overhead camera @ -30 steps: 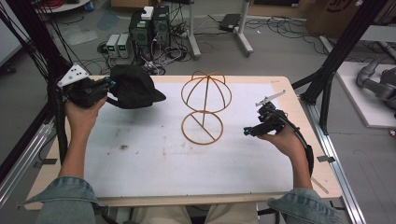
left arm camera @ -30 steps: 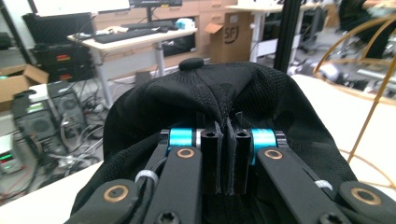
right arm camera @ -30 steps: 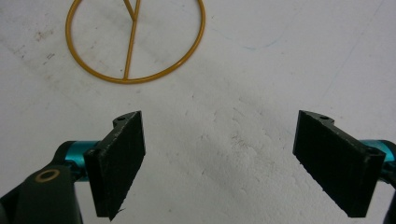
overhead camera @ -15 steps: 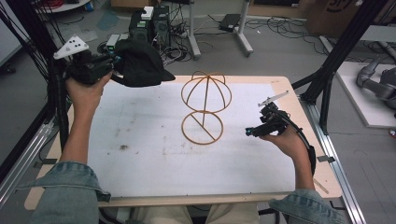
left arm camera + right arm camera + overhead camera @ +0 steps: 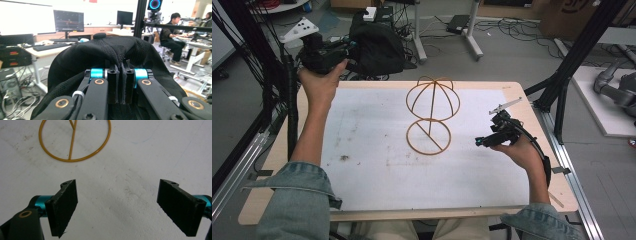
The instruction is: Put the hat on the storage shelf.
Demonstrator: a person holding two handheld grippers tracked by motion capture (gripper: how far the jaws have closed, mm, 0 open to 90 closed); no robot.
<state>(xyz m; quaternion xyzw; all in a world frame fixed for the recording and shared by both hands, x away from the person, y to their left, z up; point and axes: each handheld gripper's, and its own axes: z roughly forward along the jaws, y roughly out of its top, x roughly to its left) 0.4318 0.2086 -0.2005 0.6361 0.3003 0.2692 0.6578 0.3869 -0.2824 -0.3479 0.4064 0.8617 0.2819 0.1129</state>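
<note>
High view: the left gripper (image 5: 346,50) is held up past the table's (image 5: 282,150) far left corner, over the floor. Its jaws are pinched on a black cap (image 5: 377,47), which hangs off the gripper's front, well clear of the tabletop. A grey three-cornered plate sits on top of the gripper. A wire stand (image 5: 431,116), a gold dome on a ring base, stands upright near the middle of the white mat (image 5: 377,185), apart from both grippers. The right gripper (image 5: 482,142) is low over the mat to the right of the stand, pointing towards its base ring; from here I cannot tell how its jaws stand. Denim sleeves come in at the bottom corners.

Left gripper view: the gripper (image 5: 121,83) has its two jaws close together, clamped on a fold of the cap's (image 5: 105,55) black mesh fabric. The cap bulges up and around the jaws and hides most of what lies beyond. Behind it are desks with monitors, and a person sits at a bench on the right.

Right gripper view: the gripper (image 5: 117,205) has its jaws wide apart with nothing between them, just bare white mat (image 5: 140,152) beneath. The stand's ring base (image 5: 75,141) lies on the mat ahead, towards the upper left, well apart from the pads (image 5: 66,202).
</note>
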